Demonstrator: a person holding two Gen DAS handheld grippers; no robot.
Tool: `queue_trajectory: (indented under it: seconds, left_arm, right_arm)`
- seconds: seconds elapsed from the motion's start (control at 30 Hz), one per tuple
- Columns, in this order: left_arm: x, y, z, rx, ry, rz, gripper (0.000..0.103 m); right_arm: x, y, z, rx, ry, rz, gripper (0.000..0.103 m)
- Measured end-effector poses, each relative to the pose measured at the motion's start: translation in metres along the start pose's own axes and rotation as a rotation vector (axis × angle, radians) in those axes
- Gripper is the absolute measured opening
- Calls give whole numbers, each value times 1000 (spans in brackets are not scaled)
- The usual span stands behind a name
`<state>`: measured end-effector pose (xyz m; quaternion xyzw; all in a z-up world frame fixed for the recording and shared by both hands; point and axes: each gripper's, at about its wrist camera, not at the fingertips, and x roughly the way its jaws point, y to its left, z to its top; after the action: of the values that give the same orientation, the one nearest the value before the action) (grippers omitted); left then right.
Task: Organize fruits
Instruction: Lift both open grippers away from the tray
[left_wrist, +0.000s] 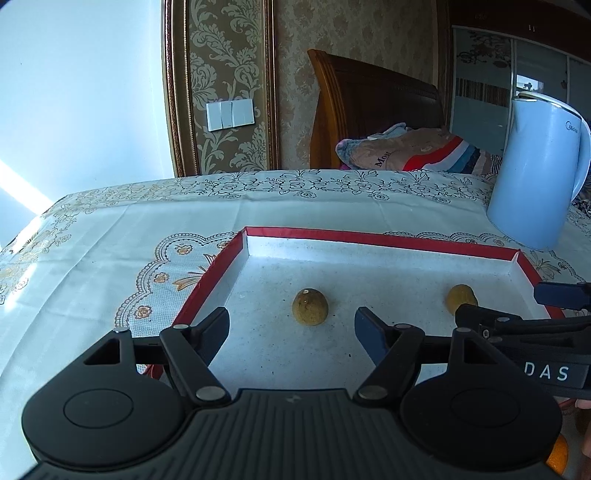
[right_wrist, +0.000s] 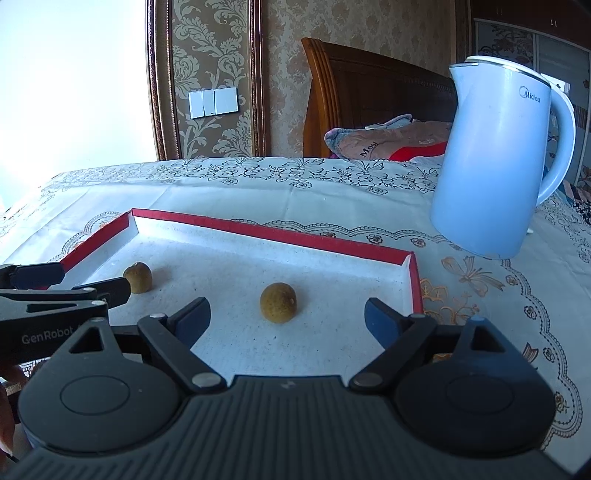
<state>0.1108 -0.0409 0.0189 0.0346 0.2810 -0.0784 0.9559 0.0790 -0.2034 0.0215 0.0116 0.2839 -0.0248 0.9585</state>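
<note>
Ahead, fruit beyond parted fingers.

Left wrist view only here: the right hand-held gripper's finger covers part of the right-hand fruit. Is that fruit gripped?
Observer: No. On the right wrist view the right-hand fruit lies whole on the floor of the tray; the right hand-held gripper stands open, pads clear of it.
Operator: And the kettle, cut off at my edge?
Observer: The kettle stands on the tablecloth outside the tray, beyond its far right corner, handle turned away from the tray.
</note>
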Motion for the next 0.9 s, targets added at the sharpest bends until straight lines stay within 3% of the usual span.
queue_trajectory:
  seconds: [0.17,0.57,0.9]
  left_arm:
    - [-16,13,-8,-50,-10,-28,80]
    - [-37,38,-20,-113,-11,-59,80]
    - [-56,63,-43,-117,-22,-38,80]
  right_arm:
    - [-9,-6,-4,25,-14,12,92]
    - [-21,-8,-11,51,-19,39,92]
    - [-32,-8,-21,56,-28,66,94]
